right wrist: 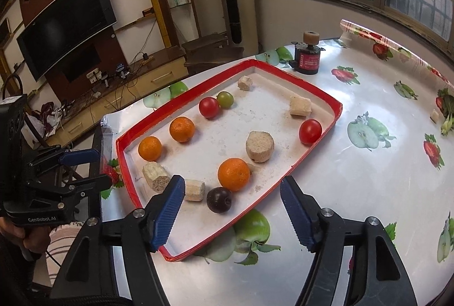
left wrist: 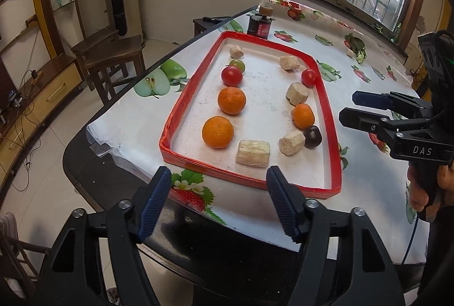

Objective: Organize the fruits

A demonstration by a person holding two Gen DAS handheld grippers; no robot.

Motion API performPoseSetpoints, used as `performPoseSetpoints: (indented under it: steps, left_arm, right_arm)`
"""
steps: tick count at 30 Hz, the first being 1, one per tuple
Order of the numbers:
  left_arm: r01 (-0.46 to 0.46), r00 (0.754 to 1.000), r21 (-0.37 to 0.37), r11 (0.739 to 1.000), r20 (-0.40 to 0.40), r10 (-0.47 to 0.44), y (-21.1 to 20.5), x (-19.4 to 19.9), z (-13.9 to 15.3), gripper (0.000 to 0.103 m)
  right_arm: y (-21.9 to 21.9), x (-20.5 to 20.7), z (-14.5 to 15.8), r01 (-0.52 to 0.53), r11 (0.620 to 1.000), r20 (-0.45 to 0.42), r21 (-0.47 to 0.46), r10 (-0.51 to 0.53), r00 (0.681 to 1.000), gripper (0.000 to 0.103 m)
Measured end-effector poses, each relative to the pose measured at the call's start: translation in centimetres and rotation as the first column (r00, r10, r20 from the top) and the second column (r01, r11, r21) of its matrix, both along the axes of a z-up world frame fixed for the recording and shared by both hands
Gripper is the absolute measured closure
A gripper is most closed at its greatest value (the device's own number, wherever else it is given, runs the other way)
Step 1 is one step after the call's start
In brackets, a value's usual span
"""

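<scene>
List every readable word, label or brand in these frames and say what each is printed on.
"DAS": on the right gripper body, left wrist view.
"CenRobot.AI": on the left gripper body, right wrist view.
Red label on the black motor-like cylinder behind the tray: print too small to read.

"DAS" marks the right gripper (left wrist: 347,107); "GenRobot.AI" marks the left gripper (right wrist: 103,168).
</scene>
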State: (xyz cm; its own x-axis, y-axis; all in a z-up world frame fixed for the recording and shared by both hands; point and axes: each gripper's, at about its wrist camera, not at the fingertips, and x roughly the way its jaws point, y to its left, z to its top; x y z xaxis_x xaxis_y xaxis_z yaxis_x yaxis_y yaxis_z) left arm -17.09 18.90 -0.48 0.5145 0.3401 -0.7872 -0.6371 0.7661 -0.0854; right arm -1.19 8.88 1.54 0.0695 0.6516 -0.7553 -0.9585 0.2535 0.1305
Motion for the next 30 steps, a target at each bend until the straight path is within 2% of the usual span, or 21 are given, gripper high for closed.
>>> performPoseSetpoints:
  steps: [5, 15, 26, 30]
  left_arm:
    - [-0.013, 1.0, 0.022, 1.0, -0.009, 0.013, -0.1, -0.5, 0.3, 0.026]
    - [-0.017, 1.0, 0.025, 1.0, -0.021, 0.018, -0.5, -0.7, 0.3, 0.026]
    - [-0.02, 1.0, 0.021, 1.0, -0.015, 0.02, -0.7, -0.8, 0.3, 0.026]
    - [-0.022, 0.999, 0.051, 0.998, -0.023, 0.023, -1.0, -0.7, 0.5, 0.026]
  right_arm:
    - [0.1, -0.9, 0.2, -0.058, 0.998, 0.039, -0.002, 0.058, 0.998, 0.027]
    - [0.0, -2.8, 0.3, -0.153, 0.988, 0.094, -0.02, 0.154, 0.984, 0.024]
    - [-0.1, -3.4, 0.4, -0.168, 0.985, 0.116, -0.028, 0.17, 0.979, 0.023]
    - [-0.2, -3.4, 0.4, -0.168, 0.985, 0.116, -0.026, 0.17, 0.979, 0.023]
